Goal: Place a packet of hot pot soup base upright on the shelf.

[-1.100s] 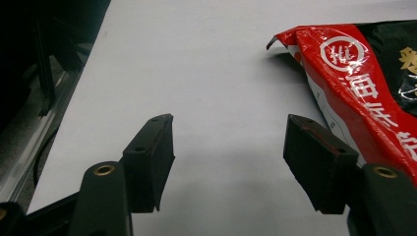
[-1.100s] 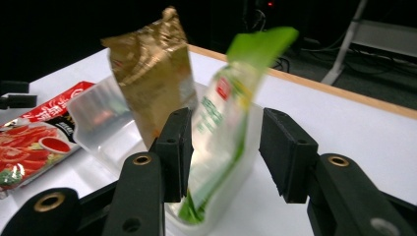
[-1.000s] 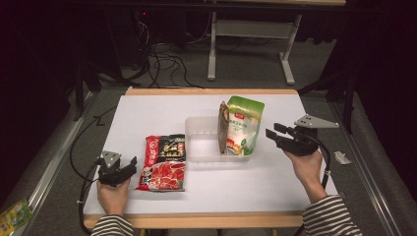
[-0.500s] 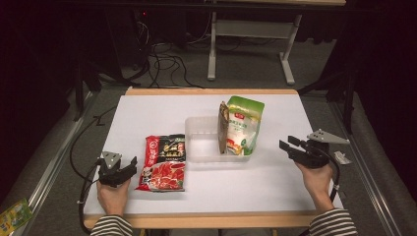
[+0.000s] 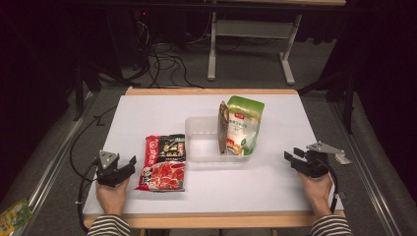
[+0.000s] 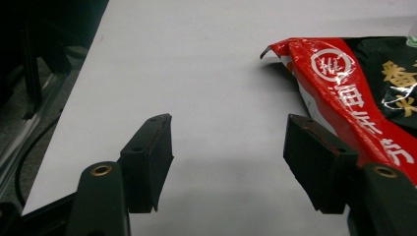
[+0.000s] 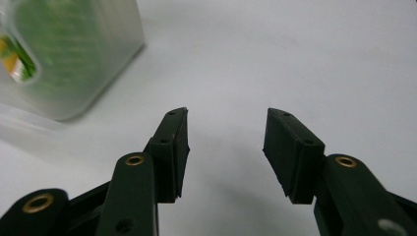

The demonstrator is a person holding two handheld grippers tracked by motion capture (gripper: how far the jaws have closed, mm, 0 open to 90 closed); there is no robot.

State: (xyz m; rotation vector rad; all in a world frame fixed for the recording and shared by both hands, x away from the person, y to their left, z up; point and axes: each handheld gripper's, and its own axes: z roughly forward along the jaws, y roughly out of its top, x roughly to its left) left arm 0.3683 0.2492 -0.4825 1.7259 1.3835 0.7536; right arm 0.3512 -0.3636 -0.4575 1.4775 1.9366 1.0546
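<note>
A clear plastic tub (image 5: 201, 147) sits mid-table with a green and white pouch (image 5: 243, 125) and a thin brown packet (image 5: 223, 128) standing upright in its right end. A red and black flat packet (image 5: 163, 162) lies on the table left of the tub. My left gripper (image 5: 129, 164) rests open at the front left, its jaws just beside that packet (image 6: 354, 93). My right gripper (image 5: 291, 158) is open near the table's right edge, empty, with the tub's corner (image 7: 64, 64) ahead on its left.
The white table top (image 5: 162, 110) has bare room behind and in front of the tub. Cables (image 5: 162, 64) and a desk frame (image 5: 251, 34) stand on the floor beyond the far edge. A green packet (image 5: 12, 216) lies on the floor at the front left.
My right gripper has pulled back from beside the green pouch toward the front right and come down to the table. The left gripper has stayed put.
</note>
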